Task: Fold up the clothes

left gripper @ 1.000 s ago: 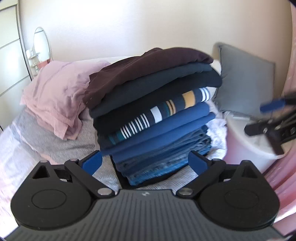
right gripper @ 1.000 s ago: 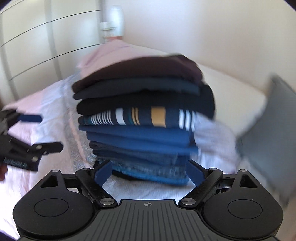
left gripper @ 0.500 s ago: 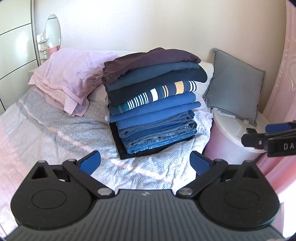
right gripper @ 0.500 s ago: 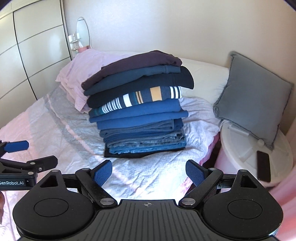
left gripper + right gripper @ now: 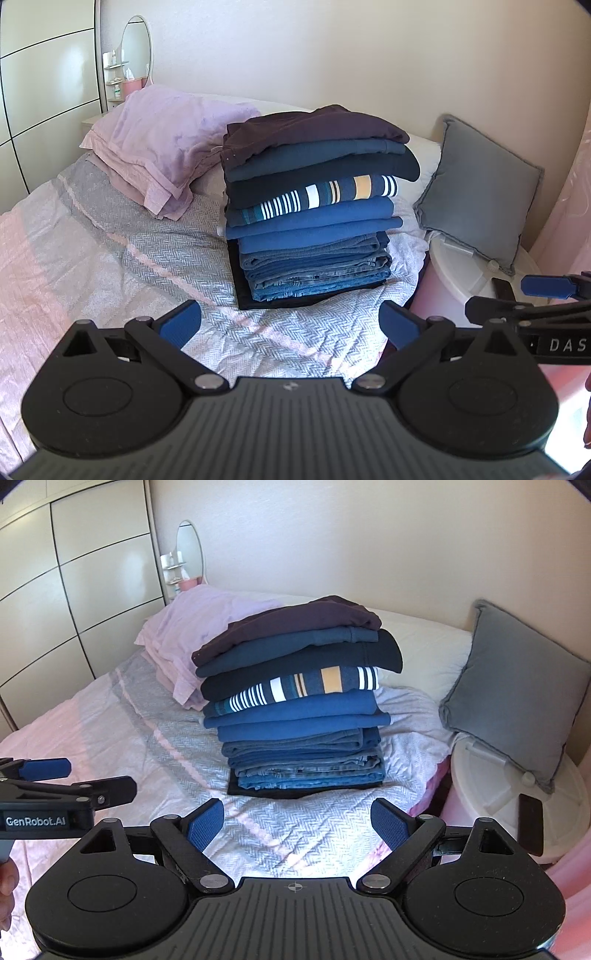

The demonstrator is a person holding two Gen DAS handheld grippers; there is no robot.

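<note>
Bedside phone (image 5: 530, 823) clearer rightward

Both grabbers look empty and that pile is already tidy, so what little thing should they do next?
Probably turn toward the rumpled lilac cloth beside the folded stack and reach for it. Both the left gripper and right gripper are open and hold nothing, and it looks like the only unfolded piece on the bed.
</note>
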